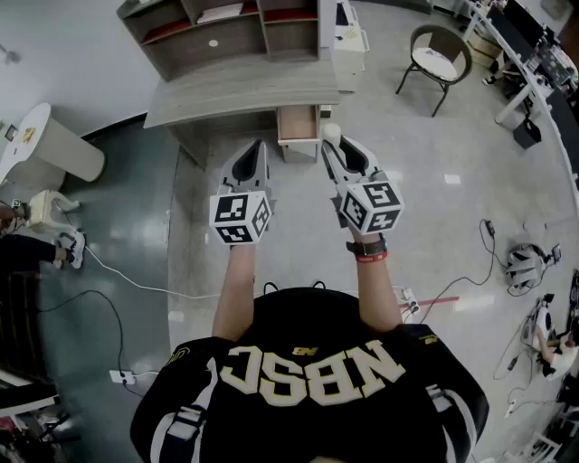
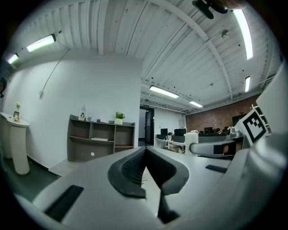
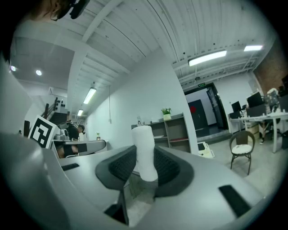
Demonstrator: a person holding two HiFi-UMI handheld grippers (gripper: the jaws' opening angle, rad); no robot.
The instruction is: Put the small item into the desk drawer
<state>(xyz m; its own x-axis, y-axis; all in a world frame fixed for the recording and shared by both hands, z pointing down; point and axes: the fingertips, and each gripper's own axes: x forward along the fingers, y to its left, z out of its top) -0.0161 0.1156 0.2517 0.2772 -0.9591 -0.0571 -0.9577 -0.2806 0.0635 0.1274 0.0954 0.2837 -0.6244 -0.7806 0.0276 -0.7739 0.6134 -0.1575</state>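
Note:
The small item is a white cylinder [image 3: 144, 150], standing upright between the dark pads of my right gripper [image 3: 145, 162], which is shut on it. In the head view the cylinder [image 1: 332, 134] shows at that gripper's tip [image 1: 330, 145], just right of the desk drawer [image 1: 298, 127], which stands pulled open under the grey desk [image 1: 208, 101]. My left gripper [image 1: 256, 152] is held level beside the right one, in front of the desk. Its jaws [image 2: 145, 152] meet at the tips with nothing between them.
A shelf unit [image 1: 226, 27] stands on the back of the desk. A white cabinet [image 1: 348, 45] is at the desk's right and a chair [image 1: 439, 56] further right. A white round stand [image 1: 45, 140] and floor cables [image 1: 109, 271] lie to the left.

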